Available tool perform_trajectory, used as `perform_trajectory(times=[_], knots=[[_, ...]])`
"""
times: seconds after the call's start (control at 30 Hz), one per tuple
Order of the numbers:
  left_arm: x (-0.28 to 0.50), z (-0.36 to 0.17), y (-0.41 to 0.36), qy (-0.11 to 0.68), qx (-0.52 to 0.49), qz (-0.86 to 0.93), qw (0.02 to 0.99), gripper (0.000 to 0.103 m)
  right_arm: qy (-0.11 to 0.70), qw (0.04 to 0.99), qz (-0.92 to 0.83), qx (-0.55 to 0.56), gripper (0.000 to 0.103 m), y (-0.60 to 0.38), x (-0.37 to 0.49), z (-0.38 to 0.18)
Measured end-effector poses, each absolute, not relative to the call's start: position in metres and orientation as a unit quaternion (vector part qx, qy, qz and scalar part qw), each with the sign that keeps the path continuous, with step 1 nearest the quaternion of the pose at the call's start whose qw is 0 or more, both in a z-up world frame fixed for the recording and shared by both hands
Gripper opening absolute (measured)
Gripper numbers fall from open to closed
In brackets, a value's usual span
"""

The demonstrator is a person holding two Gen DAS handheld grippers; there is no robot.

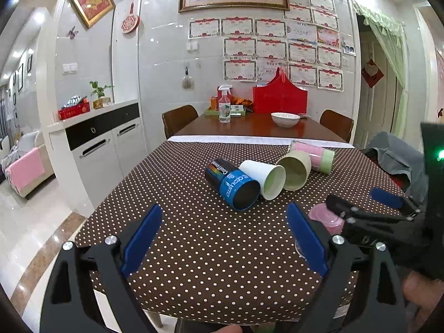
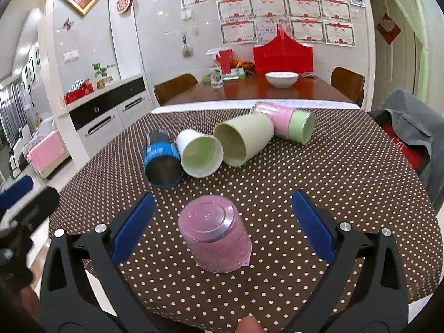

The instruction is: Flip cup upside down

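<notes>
A pink translucent cup stands upside down on the polka-dot tablecloth, between the fingers of my open right gripper, which does not touch it. In the left wrist view the pink cup shows partly behind my left finger and the right gripper. My left gripper is open and empty above the cloth. Further back lie a blue-black cup, a white cup, a pale green cup and a pink-green cup, all on their sides.
Beyond the cloth, the wooden table holds a white bowl, a spray bottle and a red box. A chair with grey clothing stands at the right. A white cabinet stands at the left.
</notes>
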State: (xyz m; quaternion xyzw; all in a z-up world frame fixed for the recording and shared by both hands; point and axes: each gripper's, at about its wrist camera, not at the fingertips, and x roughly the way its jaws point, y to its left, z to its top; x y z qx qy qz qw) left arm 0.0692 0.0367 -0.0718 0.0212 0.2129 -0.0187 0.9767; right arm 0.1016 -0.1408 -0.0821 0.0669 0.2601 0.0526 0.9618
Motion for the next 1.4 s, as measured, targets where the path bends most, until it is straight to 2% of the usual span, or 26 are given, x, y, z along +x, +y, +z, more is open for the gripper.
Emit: perform_trajectory(times=[0.73, 1.1, 1.4], knots=[[0.031, -0.023, 0.022, 0.151, 0.027, -0.009, 0.988, 0.090, 0.176, 0.984, -0.019, 0.022, 0.097, -0.152, 0.028, -0.012], [0.000, -0.008, 0.013, 0.115, 0.030, -0.018, 0.993, 0.090, 0.150, 0.988, -0.038, 0.029, 0.097, -0.157, -0.004, 0.000], [-0.007, -0.004, 0.015, 0.115, 0.027, -0.017, 0.993, 0.090, 0.146, 0.988, -0.044, 0.034, 0.097, -0.158, -0.008, 0.002]])
